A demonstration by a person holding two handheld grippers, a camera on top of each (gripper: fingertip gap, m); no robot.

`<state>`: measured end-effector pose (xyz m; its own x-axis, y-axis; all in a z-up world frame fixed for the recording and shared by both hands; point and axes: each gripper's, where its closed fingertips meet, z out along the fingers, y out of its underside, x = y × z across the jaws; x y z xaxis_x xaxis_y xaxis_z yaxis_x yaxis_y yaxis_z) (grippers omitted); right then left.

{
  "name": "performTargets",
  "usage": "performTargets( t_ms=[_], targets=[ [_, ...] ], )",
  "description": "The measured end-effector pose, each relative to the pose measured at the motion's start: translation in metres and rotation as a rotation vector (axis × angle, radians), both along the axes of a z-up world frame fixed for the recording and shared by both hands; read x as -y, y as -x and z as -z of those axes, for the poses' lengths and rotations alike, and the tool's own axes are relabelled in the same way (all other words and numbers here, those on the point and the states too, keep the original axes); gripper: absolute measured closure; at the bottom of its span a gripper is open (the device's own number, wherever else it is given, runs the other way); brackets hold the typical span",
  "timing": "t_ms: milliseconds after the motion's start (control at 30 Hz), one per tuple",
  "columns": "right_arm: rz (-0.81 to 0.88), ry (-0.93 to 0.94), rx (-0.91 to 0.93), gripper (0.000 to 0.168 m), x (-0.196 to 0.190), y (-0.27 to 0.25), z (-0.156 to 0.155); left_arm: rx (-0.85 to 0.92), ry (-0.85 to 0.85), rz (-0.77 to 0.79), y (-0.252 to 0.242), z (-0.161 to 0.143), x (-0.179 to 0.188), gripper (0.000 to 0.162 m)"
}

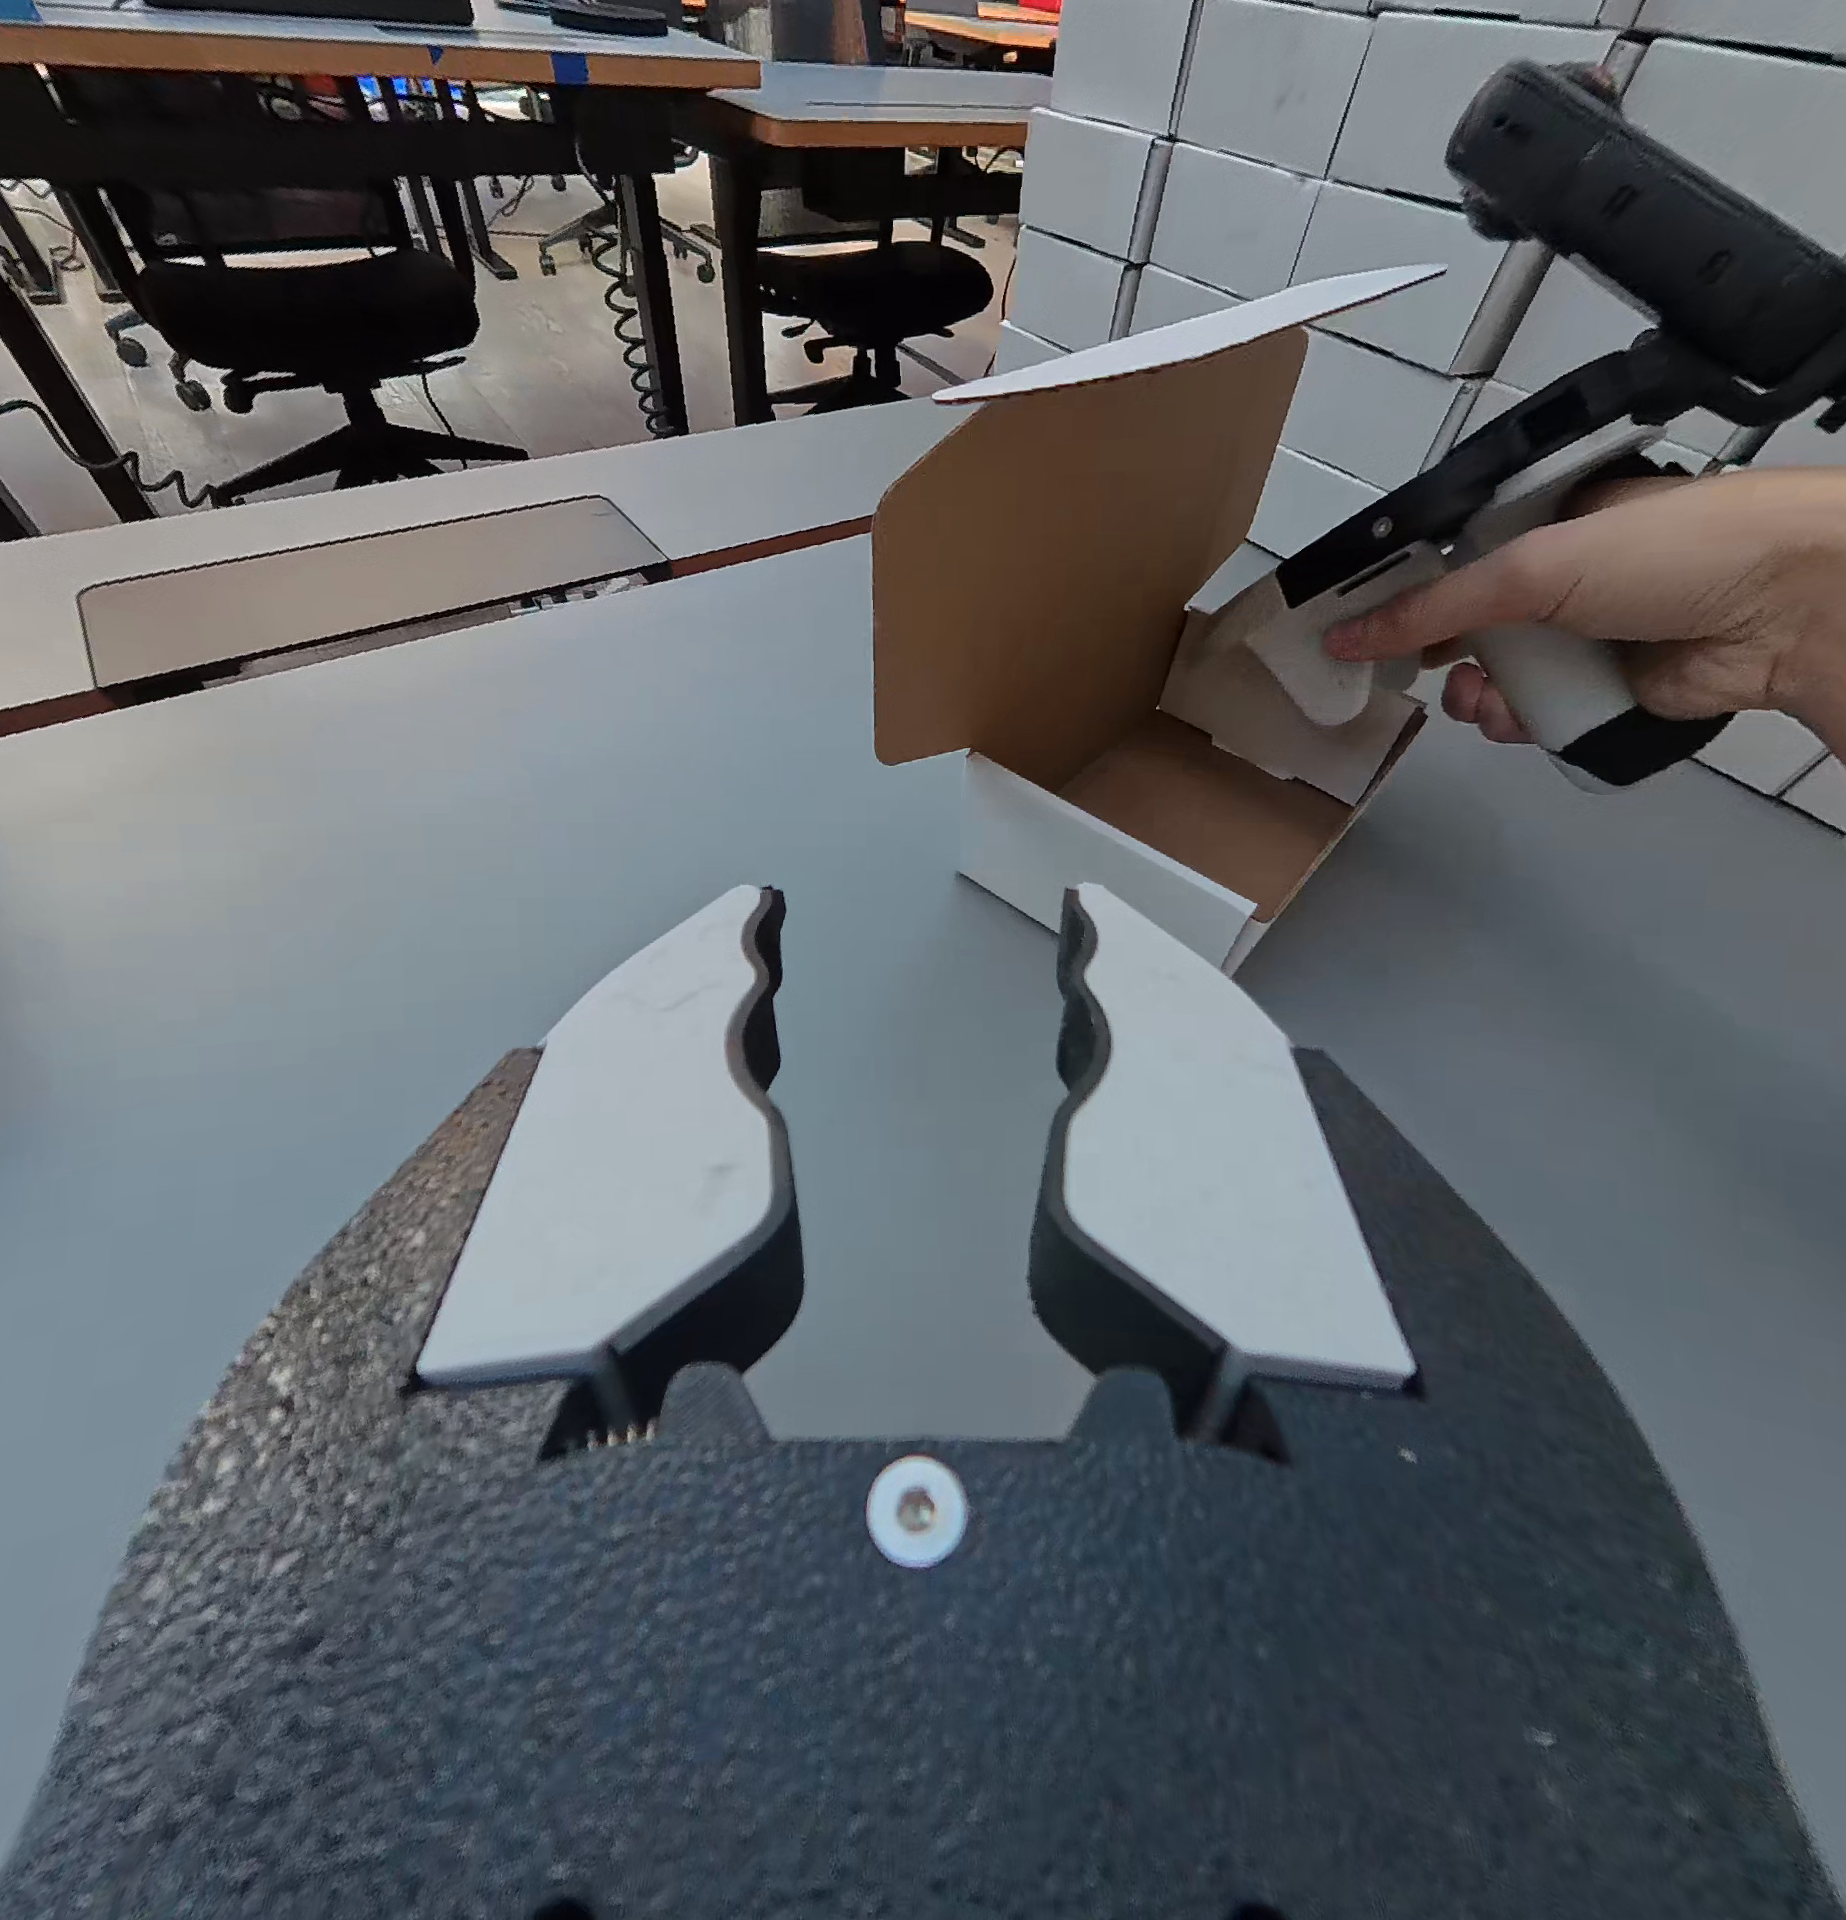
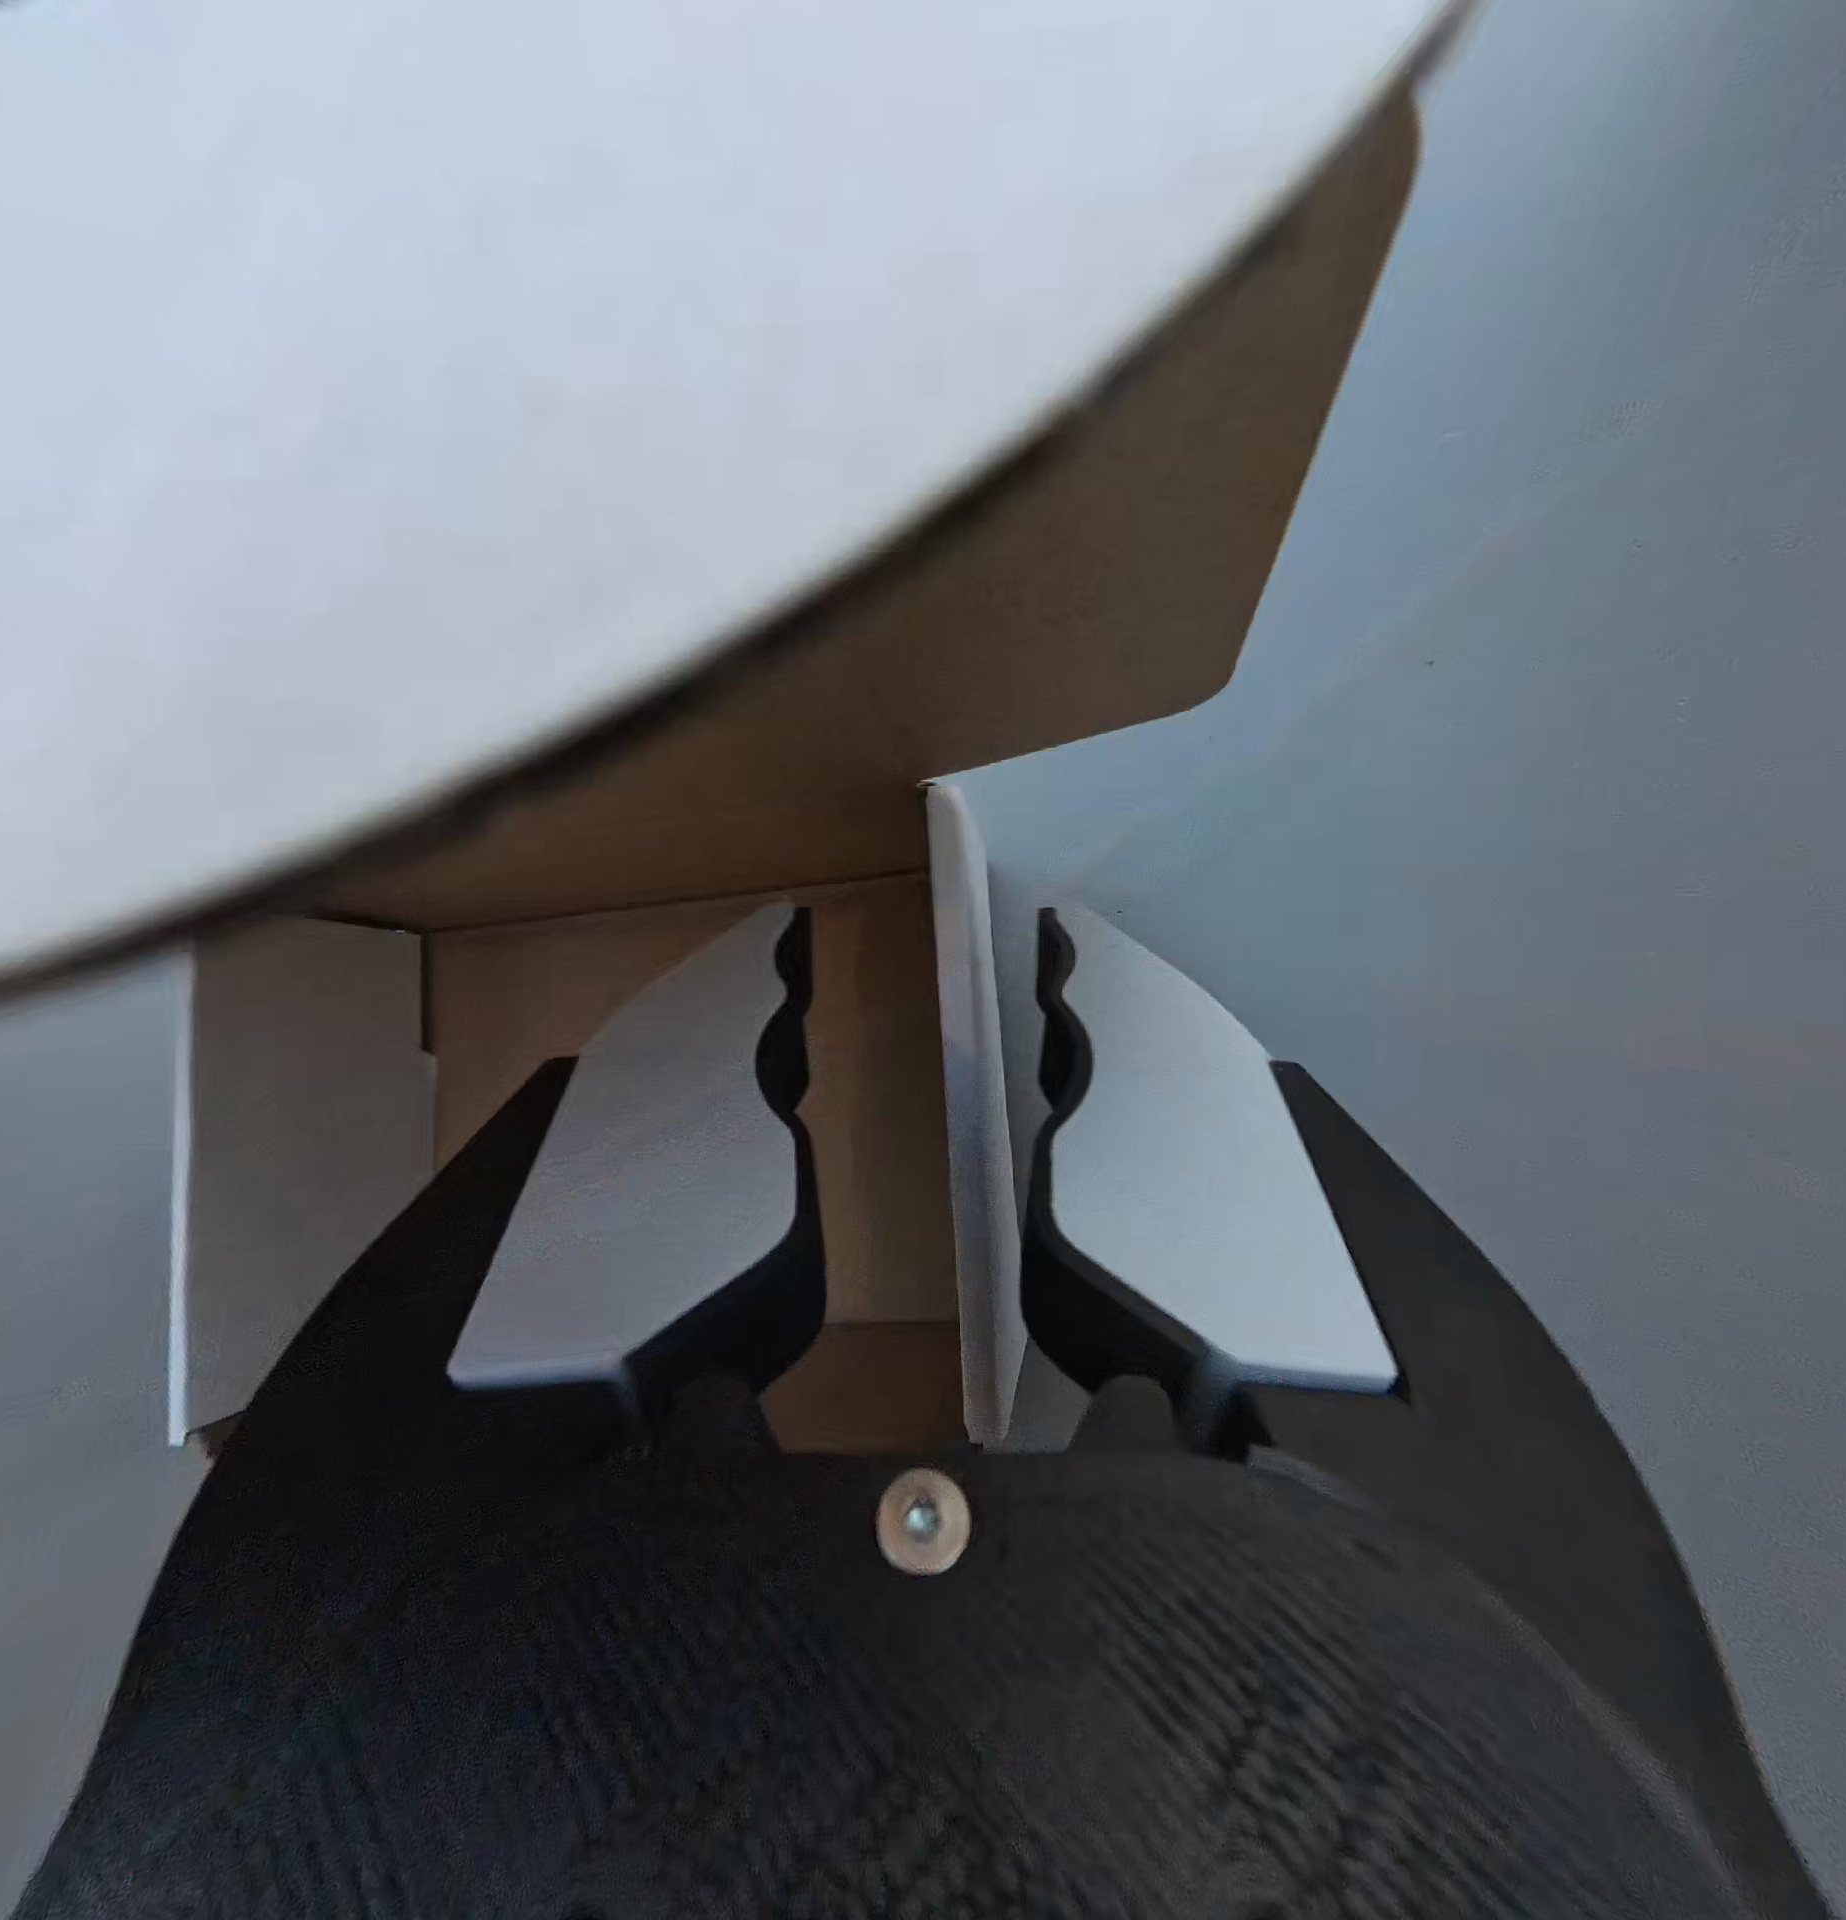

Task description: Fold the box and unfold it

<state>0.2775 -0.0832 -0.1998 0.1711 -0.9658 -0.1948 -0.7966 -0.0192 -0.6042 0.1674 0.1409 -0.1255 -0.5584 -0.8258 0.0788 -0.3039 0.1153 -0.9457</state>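
A small cardboard box [image 1: 1064,862], white outside and brown inside, stands open on the grey table [image 1: 379,987]. Its lid [image 1: 1075,561] stands upright. My left gripper [image 1: 919,914] is open and empty, a little in front of the box's near wall. My right gripper [image 1: 1303,655], held by a hand, reaches in at the box's far right side. In the right wrist view my right gripper [image 2: 924,925] is open and straddles a white side wall [image 2: 971,1122], one finger inside and one outside. The white lid [image 2: 483,416] fills the top of that view.
A wall of stacked white boxes [image 1: 1210,208] stands at the back right. A flat cover plate [image 1: 358,582] is set into the table's far side. Desks and black office chairs [image 1: 306,301] stand behind the table.
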Motion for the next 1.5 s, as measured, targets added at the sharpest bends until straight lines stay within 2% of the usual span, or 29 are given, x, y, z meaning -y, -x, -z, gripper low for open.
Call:
performTargets(
  t_ms=[67,133,167,233,333,467,633,800,900,1000,1100,1233,1300,1367,1500],
  targets=[
    [-0.043,-0.071,0.048,0.105,-0.005,0.007,-0.015,-0.008,-0.010,0.016,-0.003,0.006,0.006,0.108],
    [-0.179,-0.115,0.119,0.098,-0.009,0.016,-0.033,-0.008,-0.009,0.032,-0.009,0.007,0.010,0.103],
    [-0.233,-0.089,0.163,0.096,-0.003,0.017,-0.039,0.005,0.001,0.039,-0.014,0.005,0.012,0.102],
    [-0.277,-0.009,0.293,0.081,0.019,0.005,-0.053,0.062,0.029,0.077,-0.025,-0.007,0.018,0.101],
    [-0.471,0.010,0.402,0.085,0.030,-0.012,-0.067,0.164,0.025,0.197,-0.042,-0.022,0.033,0.105],
    [-0.690,-0.024,0.537,0.091,0.026,-0.030,-0.079,0.180,-0.067,0.355,-0.066,-0.016,0.044,0.104],
    [-0.926,-0.150,0.648,0.113,0.010,-0.032,-0.085,0.143,0.022,0.508,-0.083,-0.026,0.057,0.120],
    [-1.037,-0.305,0.693,0.135,0.006,-0.031,-0.095,0.097,-0.034,0.630,-0.089,-0.020,0.070,0.133],
    [-1.067,-0.257,0.681,0.148,0.006,-0.035,-0.088,0.083,-0.066,0.647,-0.093,-0.014,0.071,0.155],
    [-1.129,-0.237,0.688,0.155,0.005,-0.031,-0.087,0.068,-0.047,0.660,-0.094,-0.014,0.069,0.160],
    [-1.163,-0.229,0.690,0.161,0.001,-0.025,-0.091,0.047,-0.060,0.601,-0.106,-0.013,0.060,0.159],
    [-1.057,-0.173,0.662,0.165,-0.011,-0.028,-0.089,0.031,-0.113,0.427,-0.126,-0.015,0.047,0.160],
    [-0.977,-0.150,0.665,0.166,-0.024,-0.028,-0.090,0.028,-0.133,0.246,-0.141,-0.015,0.036,0.160],
    [-0.811,-0.112,0.697,0.166,-0.035,-0.038,-0.094,0.034,-0.123,0.088,-0.149,-0.016,0.027,0.160],
    [-0.608,-0.156,0.707,0.167,-0.075,-0.035,-0.098,-0.023,-0.036,-0.325,-0.163,-0.015,-0.004,0.161]
  ],
)
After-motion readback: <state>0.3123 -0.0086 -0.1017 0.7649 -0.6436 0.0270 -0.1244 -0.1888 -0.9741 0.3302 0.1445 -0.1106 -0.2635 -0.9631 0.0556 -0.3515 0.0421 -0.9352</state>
